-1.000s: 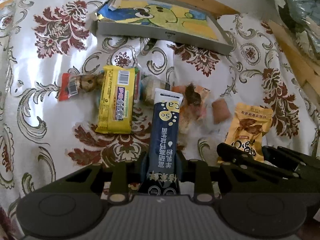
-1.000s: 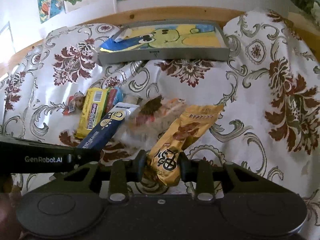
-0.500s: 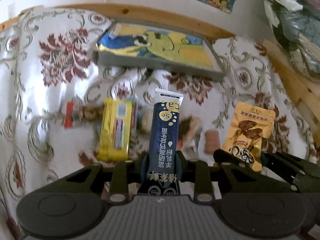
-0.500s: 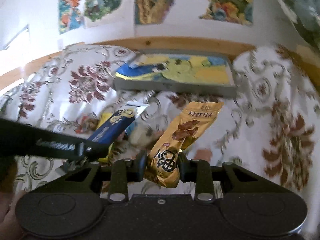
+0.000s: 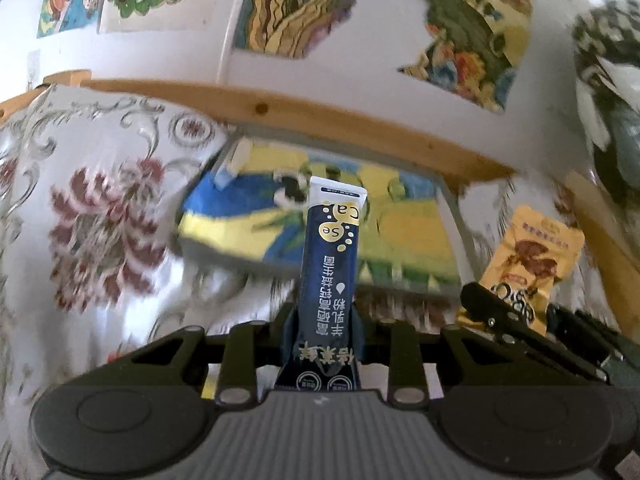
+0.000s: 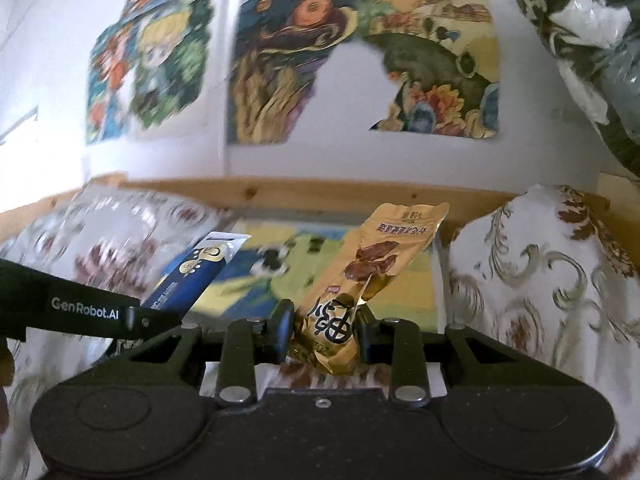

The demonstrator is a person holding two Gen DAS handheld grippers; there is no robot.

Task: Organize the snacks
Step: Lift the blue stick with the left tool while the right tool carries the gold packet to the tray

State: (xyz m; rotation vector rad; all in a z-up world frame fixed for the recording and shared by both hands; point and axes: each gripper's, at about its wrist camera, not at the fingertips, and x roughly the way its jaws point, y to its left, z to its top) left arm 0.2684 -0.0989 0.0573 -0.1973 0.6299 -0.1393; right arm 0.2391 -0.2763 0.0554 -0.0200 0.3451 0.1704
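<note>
Floral cloth fills the left and lower frame, with a wooden rail and wall posters above; a grey tray with cartoon lining sits mid-frame. Left claw, closed, pinches a dark blue stick sachet upright at centre before the tray. Right claw, closed, grips a crumpled gold snack pouch at centre; the same pouch appears at right in the left view.

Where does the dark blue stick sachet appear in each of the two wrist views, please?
Left wrist: the dark blue stick sachet stands upright at centre, clamped in the left tongs.
Right wrist: the sachet slants in from the left edge, lower left of centre, beside the gold pouch in the right tongs.
Shared landmark: the grey tray with the yellow and blue picture, behind both.
</note>
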